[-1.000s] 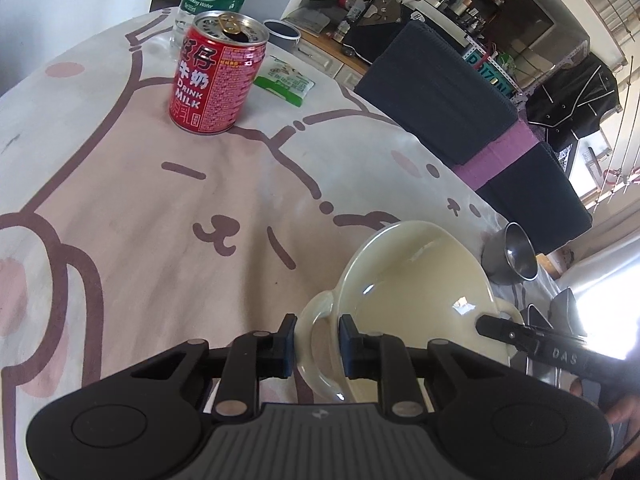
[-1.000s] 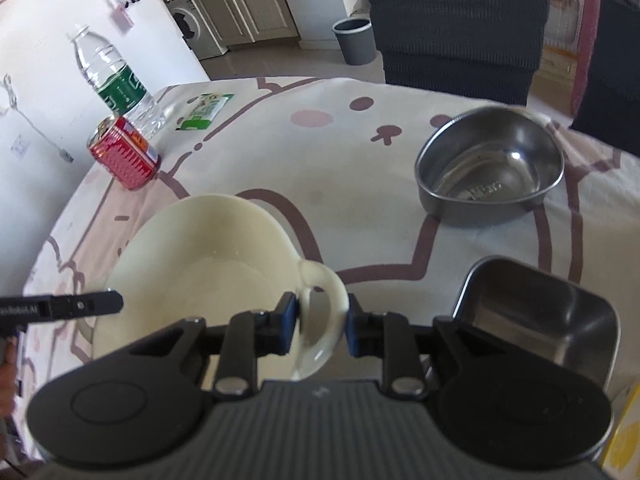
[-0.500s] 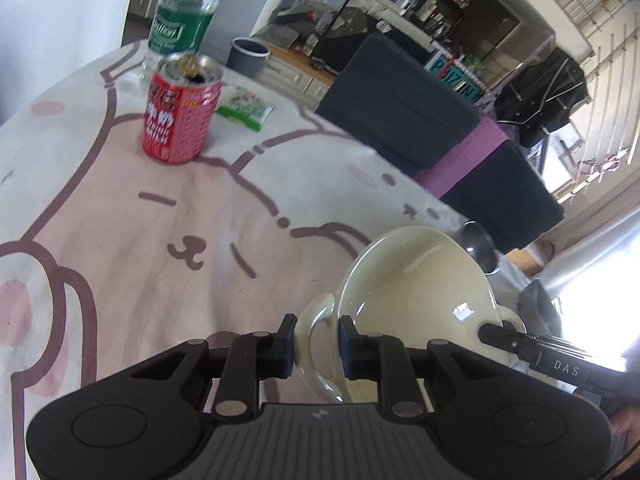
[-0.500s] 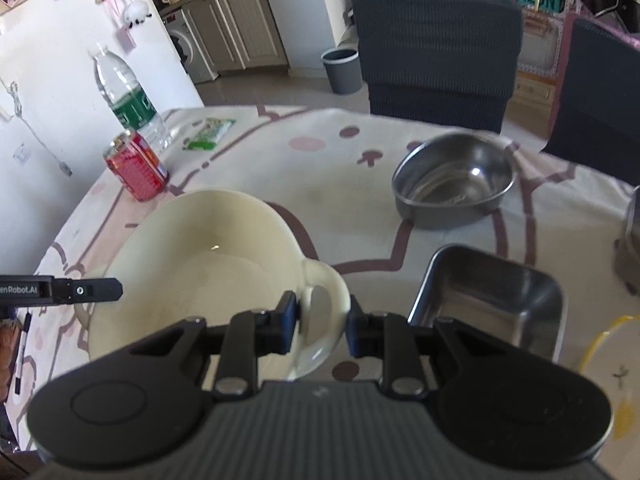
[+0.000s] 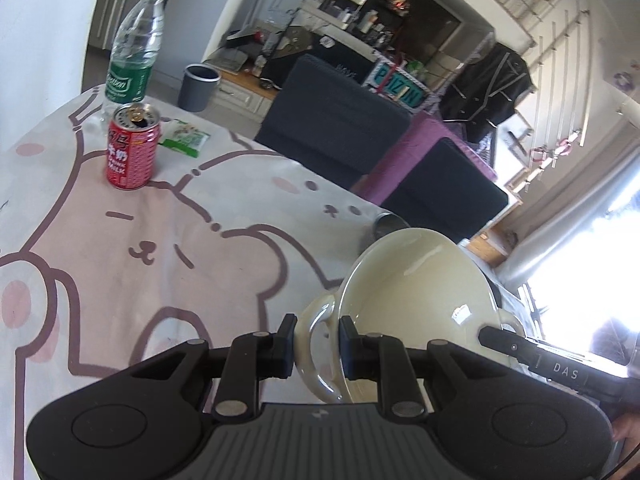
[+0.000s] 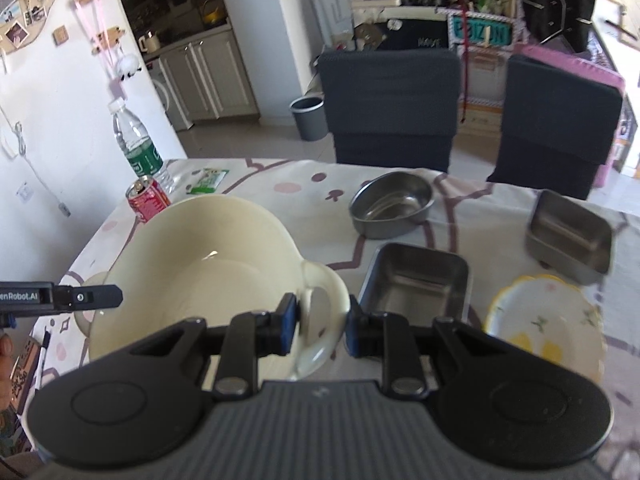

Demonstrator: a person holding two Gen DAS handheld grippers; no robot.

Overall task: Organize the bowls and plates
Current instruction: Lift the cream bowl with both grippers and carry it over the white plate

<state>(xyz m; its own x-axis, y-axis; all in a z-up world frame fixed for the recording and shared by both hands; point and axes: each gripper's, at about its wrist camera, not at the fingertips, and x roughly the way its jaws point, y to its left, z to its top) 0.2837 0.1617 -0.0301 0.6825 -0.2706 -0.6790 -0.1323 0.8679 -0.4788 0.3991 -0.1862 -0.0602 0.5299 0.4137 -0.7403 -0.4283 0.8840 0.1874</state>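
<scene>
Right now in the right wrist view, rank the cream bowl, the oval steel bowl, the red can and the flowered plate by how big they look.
1. Cream bowl, though nearest the camera.
2. Flowered plate.
3. Oval steel bowl, farther back, so unsure against the plate.
4. Red can.

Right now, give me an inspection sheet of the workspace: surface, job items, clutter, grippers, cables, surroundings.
Surface: table under a cartoon-bear cloth.
Job's things: cream bowl with two handles, held off the table; oval steel bowl; two square steel trays; yellow-rimmed plate.
Clutter: red can, water bottle, green packet.
Grippers: left gripper shut on one bowl handle; right gripper shut on the other.
Cables: white cord on the wall; none on the table.
Surroundings: two dark chairs, grey bin, kitchen cabinets.
</scene>
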